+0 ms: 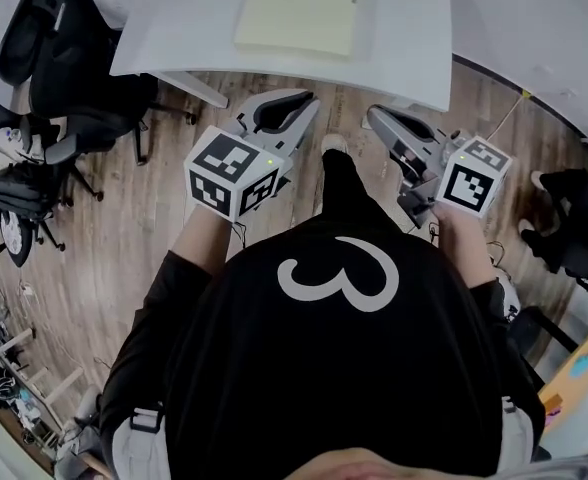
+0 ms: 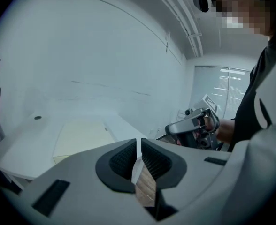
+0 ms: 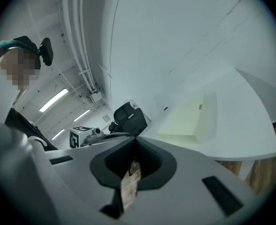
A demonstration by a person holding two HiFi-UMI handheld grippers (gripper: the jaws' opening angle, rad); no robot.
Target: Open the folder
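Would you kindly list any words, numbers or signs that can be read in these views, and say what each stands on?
"3": large and white, on the person's black shirt.
Left marker cube and right marker cube: square patterns only, no letters.
Folder: no legible print.

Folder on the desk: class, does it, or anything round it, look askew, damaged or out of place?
Nothing stands out. The pale yellow folder lies flat and closed on the white desk, with no damage showing. The left gripper and right gripper are short of the desk, jaws together, holding nothing.
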